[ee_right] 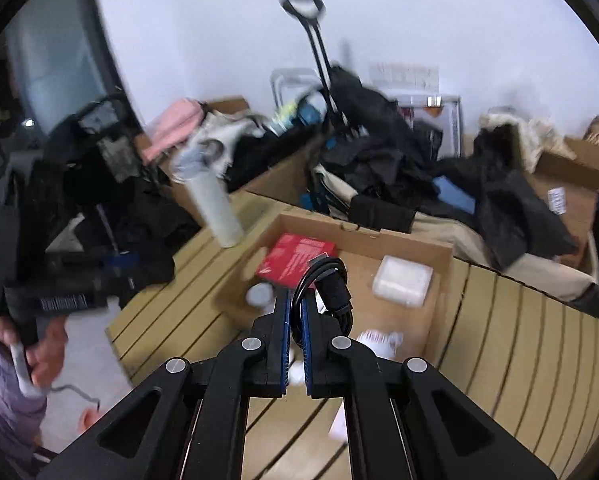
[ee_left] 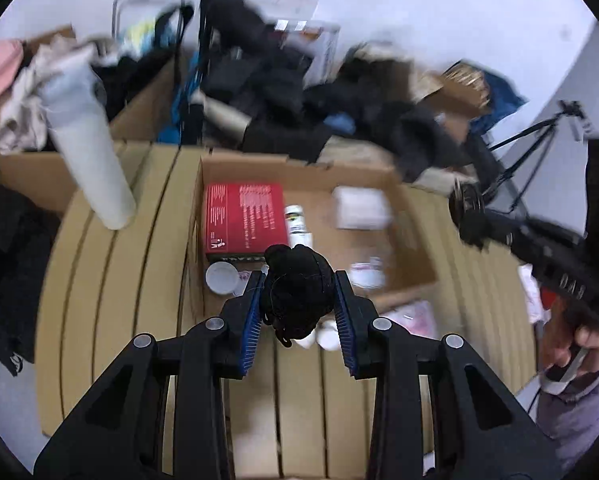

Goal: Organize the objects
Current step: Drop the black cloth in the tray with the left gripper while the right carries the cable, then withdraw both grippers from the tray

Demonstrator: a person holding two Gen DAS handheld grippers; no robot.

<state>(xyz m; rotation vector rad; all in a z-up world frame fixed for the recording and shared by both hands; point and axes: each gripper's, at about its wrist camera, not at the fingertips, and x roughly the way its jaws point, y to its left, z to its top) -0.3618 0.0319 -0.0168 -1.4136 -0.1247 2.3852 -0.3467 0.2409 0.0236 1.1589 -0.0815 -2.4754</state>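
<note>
My left gripper (ee_left: 299,280) is shut on a black fuzzy bundle (ee_left: 297,292) and holds it above the near edge of an open cardboard box (ee_left: 415,216). My right gripper (ee_right: 295,300) is shut on a coiled black cable (ee_right: 327,284) and holds it over the same box (ee_right: 445,256). In the box lie a red box (ee_left: 243,216) (ee_right: 295,260), a white packet (ee_left: 361,208) (ee_right: 401,280), a white bottle (ee_left: 297,224) and a round white lid (ee_left: 221,276) (ee_right: 259,294). The right gripper also shows at the right of the left wrist view (ee_left: 471,216).
The box sits on a slatted wooden table (ee_left: 131,280) (ee_right: 519,340). A tall white cylinder (ee_left: 95,160) (ee_right: 215,204) stands at the table's left. Piles of dark clothes (ee_left: 299,92) (ee_right: 379,160) and other cardboard boxes (ee_left: 31,172) lie behind. A tripod (ee_left: 531,140) stands far right.
</note>
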